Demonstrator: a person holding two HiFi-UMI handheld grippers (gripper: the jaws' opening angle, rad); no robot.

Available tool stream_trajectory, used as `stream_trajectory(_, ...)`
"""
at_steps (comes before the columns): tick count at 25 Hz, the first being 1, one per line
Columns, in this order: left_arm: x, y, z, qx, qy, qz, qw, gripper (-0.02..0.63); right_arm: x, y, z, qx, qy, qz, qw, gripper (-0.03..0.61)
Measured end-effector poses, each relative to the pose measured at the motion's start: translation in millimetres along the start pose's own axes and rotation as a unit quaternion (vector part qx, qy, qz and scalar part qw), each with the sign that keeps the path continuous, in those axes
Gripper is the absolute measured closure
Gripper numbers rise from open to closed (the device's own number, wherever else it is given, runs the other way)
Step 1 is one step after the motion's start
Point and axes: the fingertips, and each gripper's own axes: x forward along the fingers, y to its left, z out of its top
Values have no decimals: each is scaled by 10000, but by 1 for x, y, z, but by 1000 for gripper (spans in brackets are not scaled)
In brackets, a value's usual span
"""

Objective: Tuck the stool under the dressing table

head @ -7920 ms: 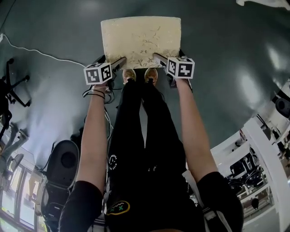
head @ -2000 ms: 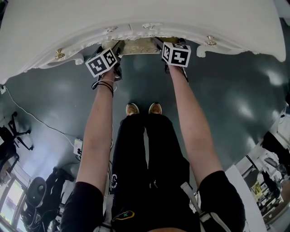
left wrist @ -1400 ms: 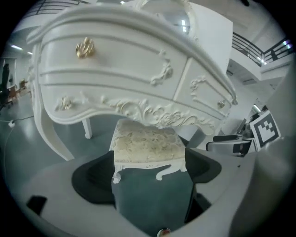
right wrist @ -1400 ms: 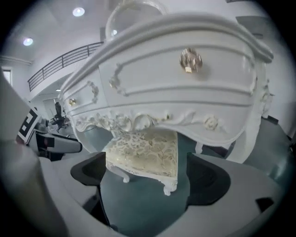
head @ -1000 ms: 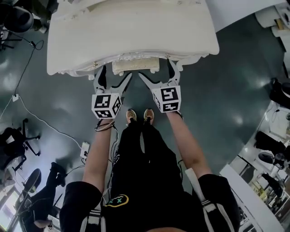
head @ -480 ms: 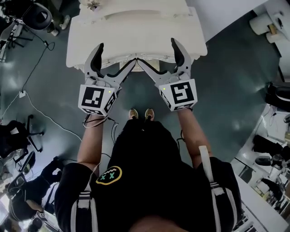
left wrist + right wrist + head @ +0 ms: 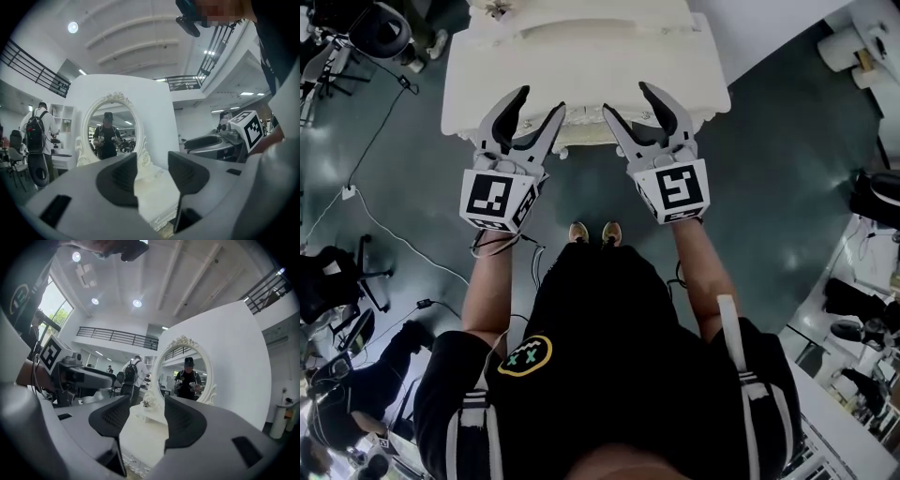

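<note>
Counter (image 7: 581,66) is the big risk: both tools hang level right at its front edge, so any forward drift scrapes the carved apron or bumps the oval mirror (image 7: 110,136) standing on top. The stool (image 7: 583,148) sits under the counter. Only a pale sliver shows below the apron, I think, so it may not be fully in and a shin could catch it. Left tool (image 7: 539,98) and right tool (image 7: 627,97) are half spread and closing on nothing. The floor cable (image 7: 384,234) is a trip hazard when stepping back.
</note>
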Motion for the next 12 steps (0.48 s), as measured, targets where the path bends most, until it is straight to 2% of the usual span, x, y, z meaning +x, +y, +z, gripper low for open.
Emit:
stream_trajectory(2, -1, 1, -1, -1, -26, -39, 10000, 497, 1, -1, 2, -92, -31, -36, 9999, 391)
stream_trajectory(5, 0, 0, -5, 85, -5, -180, 9998, 584, 2, -2, 2, -197, -58, -103, 9997, 546)
stream_trajectory(12, 1, -3, -4, 67, -32, -451, 9990, 595, 4, -1, 8, -158, -158, 78, 9997, 558)
